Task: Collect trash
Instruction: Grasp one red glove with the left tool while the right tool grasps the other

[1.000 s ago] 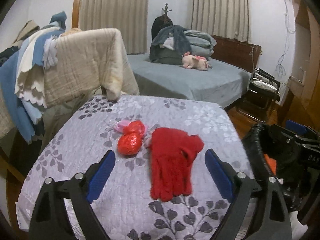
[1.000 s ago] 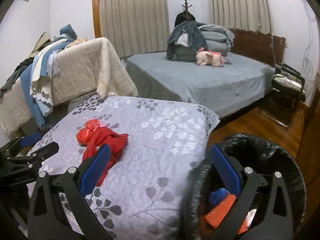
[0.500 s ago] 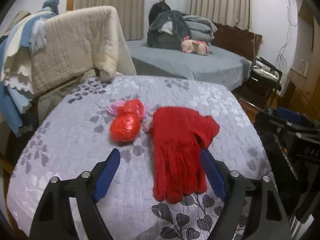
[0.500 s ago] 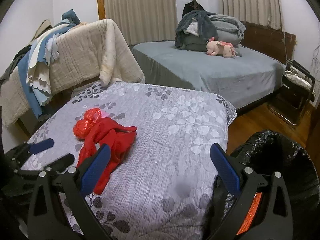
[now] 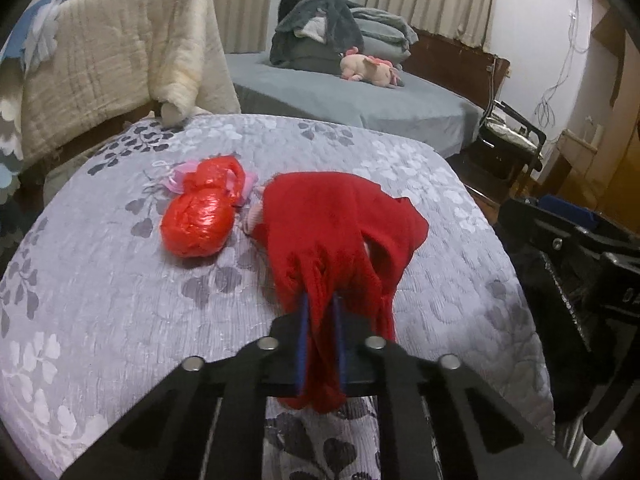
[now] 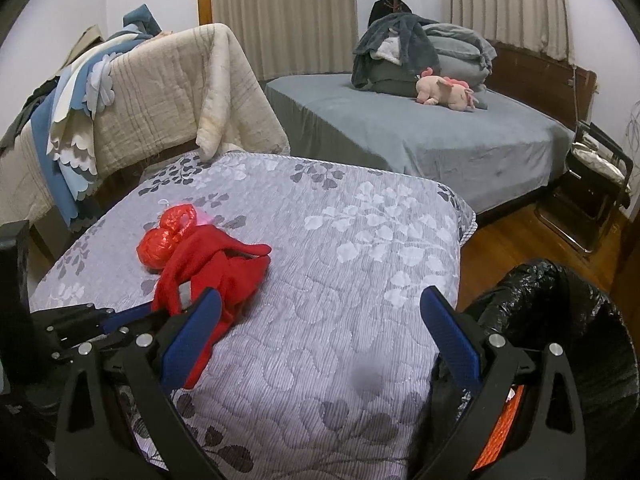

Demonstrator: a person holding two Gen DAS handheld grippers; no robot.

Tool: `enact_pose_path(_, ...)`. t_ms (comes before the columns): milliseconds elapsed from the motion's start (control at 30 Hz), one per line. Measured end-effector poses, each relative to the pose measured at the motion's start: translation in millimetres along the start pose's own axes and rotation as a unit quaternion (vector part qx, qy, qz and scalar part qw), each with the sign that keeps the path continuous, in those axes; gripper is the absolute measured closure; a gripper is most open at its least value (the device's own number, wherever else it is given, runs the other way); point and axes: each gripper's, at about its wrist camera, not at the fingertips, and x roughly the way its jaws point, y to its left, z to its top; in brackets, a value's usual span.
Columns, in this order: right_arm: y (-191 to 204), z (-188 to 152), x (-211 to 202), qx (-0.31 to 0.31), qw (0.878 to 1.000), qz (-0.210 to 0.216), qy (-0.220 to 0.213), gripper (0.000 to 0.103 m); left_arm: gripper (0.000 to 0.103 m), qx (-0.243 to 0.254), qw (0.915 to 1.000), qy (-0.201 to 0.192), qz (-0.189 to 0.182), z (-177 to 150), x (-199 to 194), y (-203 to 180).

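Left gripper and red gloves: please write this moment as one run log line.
left gripper: just closed on red gloves | right gripper: open, empty | bin: waiting

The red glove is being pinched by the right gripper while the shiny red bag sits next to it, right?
Not quite: the left gripper pinches the red glove, as the left wrist view shows. The right gripper is open and empty. The shiny red bag does sit beside the glove.

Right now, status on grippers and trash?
Left hand-held gripper shut on red glove. Right hand-held gripper open. Red bag beside glove, untouched. Bin unobstructed.
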Motion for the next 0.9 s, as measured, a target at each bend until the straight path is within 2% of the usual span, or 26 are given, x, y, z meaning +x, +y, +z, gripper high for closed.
enact_pose_path(300,11,-1,5,-0.007,1.0,0.01,0.007,0.006,0.095,-0.02,0.9988,-0.031,0.033,-1,-35,24)
enact_pose_path(500,17,-4,8,-0.01,1.0,0.012,0.012,0.006,0.094,-0.019,0.999,-0.008,0.039,-12,-36,34)
enact_pose_path(567,17,-4,8,-0.011,1.0,0.011,0.013,0.006,0.087,-0.023,0.9993,-0.005,0.031,-12,-33,33)
enact_pose_path(633,16,-4,8,-0.011,1.0,0.009,0.013,0.006,0.062,-0.028,0.9991,-0.007,0.031,-11,-32,33)
enact_pose_path(700,15,-3,9,-0.012,1.0,0.008,0.013,0.006,0.057,-0.032,0.999,-0.013,0.028,-5,-28,33)
enact_pose_path(800,14,-2,9,-0.012,1.0,0.006,0.012,0.006,0.044,-0.028,0.9991,-0.013,0.029,4,-17,32)
enact_pose_path(900,13,0,9,-0.012,1.0,0.005,0.01,0.006,0.042,-0.03,0.9993,0.001,0.022,7,-4,33)
